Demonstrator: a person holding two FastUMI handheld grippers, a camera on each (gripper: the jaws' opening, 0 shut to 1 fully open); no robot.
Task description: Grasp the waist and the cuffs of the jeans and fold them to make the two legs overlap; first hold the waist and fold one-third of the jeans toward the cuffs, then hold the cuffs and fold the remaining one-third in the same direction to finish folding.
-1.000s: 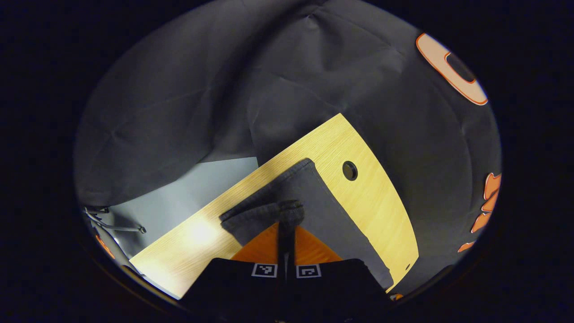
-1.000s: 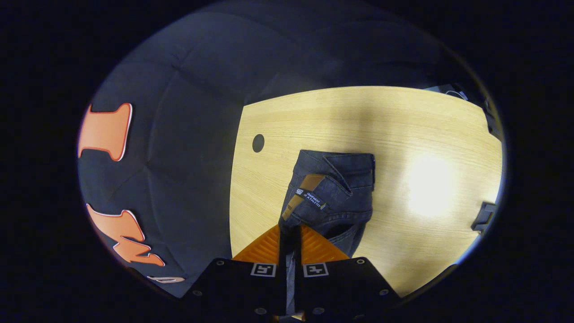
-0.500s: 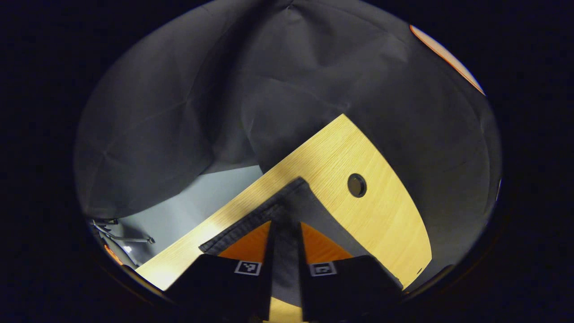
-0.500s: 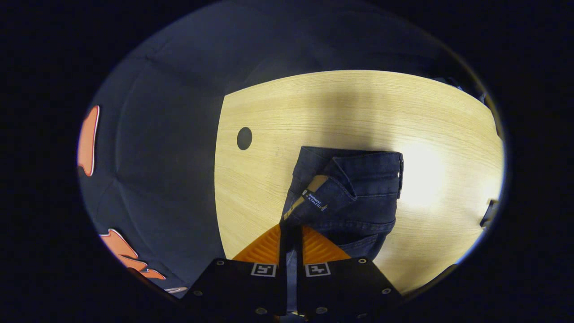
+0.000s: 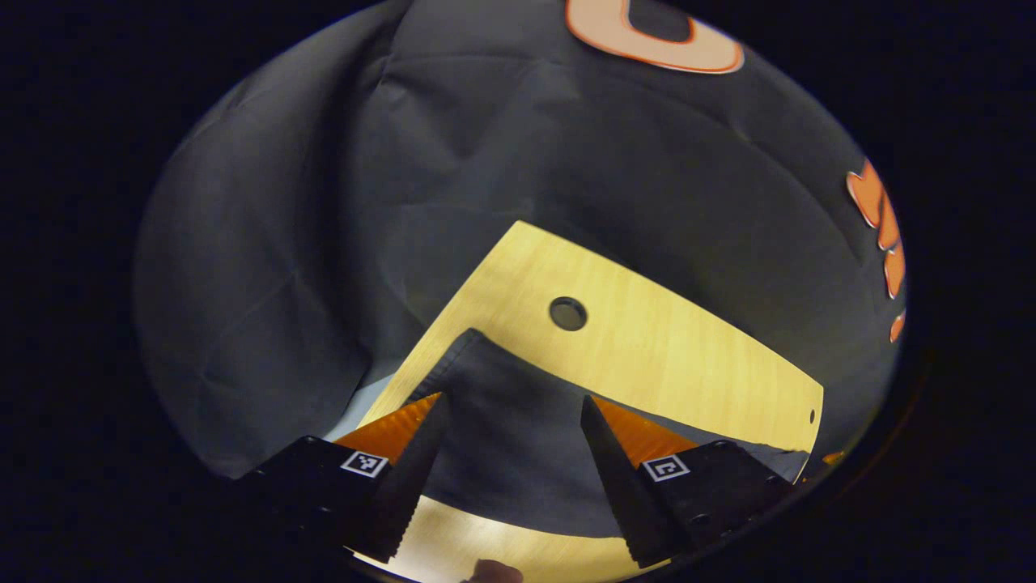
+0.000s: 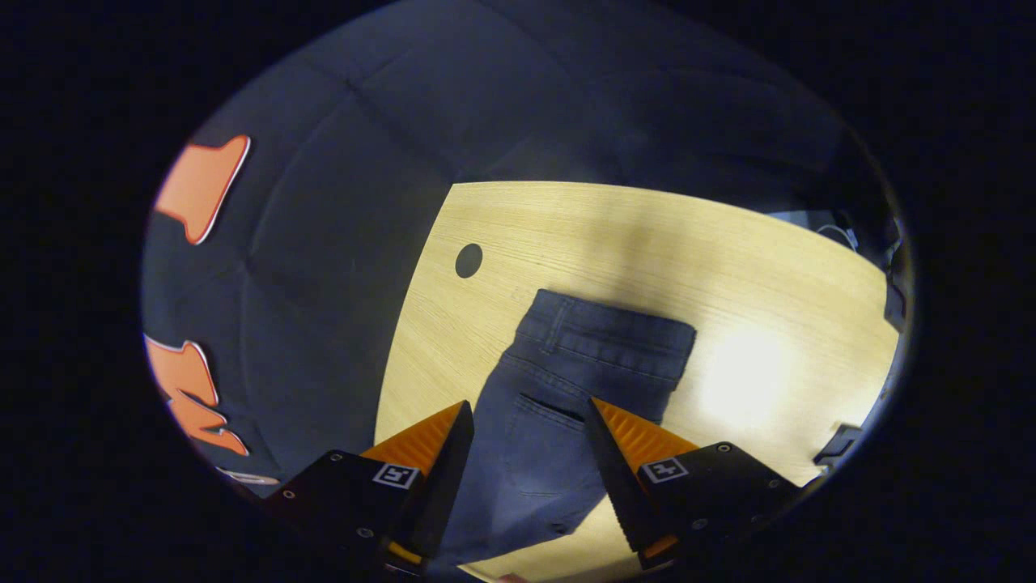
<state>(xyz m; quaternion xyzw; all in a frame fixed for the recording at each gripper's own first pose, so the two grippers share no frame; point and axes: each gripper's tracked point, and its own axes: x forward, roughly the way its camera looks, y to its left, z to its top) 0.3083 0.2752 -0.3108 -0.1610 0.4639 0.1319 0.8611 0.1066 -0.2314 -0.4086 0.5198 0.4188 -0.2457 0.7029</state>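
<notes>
The jeans (image 6: 566,389) lie flat on the wooden table (image 6: 647,235), one leg apparently laid over the other, waist end (image 6: 615,336) square in the right gripper view and cuff end (image 5: 486,380) near the table's corner in the left gripper view; this suits the lengthwise fold being done, so the garment rests settled for the next fold. The right gripper (image 6: 522,441) hangs above the seat with jaws wide apart, gripping nothing; the left gripper (image 5: 511,437) likewise spreads wide and empty over the cuff end, cloth visible between its fingers but not pinched.
</notes>
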